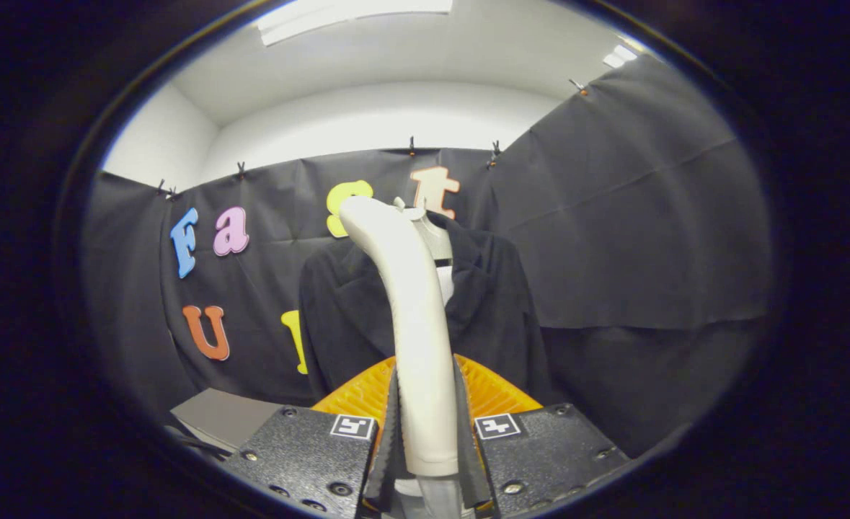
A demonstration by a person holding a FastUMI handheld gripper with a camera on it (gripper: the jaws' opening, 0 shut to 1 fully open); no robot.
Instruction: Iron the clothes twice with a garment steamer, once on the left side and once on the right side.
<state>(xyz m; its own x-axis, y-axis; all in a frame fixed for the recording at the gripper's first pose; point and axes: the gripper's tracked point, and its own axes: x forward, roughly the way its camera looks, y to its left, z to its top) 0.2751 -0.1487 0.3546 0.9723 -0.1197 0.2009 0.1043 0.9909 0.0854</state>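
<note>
1. The tool [425, 432] is clamped on the handle of the garment steamer [410, 317]: both black ribbed fingers [390, 432] press on the lower part of the white handle, one from each side.
2. The steamer handle rises from between the fingers and bends a little to the left near its top, where its rounded end stands in front of the garment's collar.
3. Behind the fingers, on both sides of the handle, an orange ribbed part [493, 393] of the tool is visible.
4. On each black block of the tool there is a small square marker [353, 426] in black and white.
5. The clothes to iron are a dark jacket [493, 310], which hangs beyond the fingers, straight ahead, in front of the black cloth wall [634, 231].
6. The jacket hangs on a pale form with a neck piece [435, 238]; a little white shows at the open collar, just to the right of the handle.
7. I cannot tell if the steamer touches the jacket; the handle covers the middle of it.
8. To the left of the tool, low down, there is a grey flat object [219, 414]; I cannot say what it is.
9. Above the cloth wall, a white wall and ceiling with a bright lamp [352, 18] are seen.
</note>
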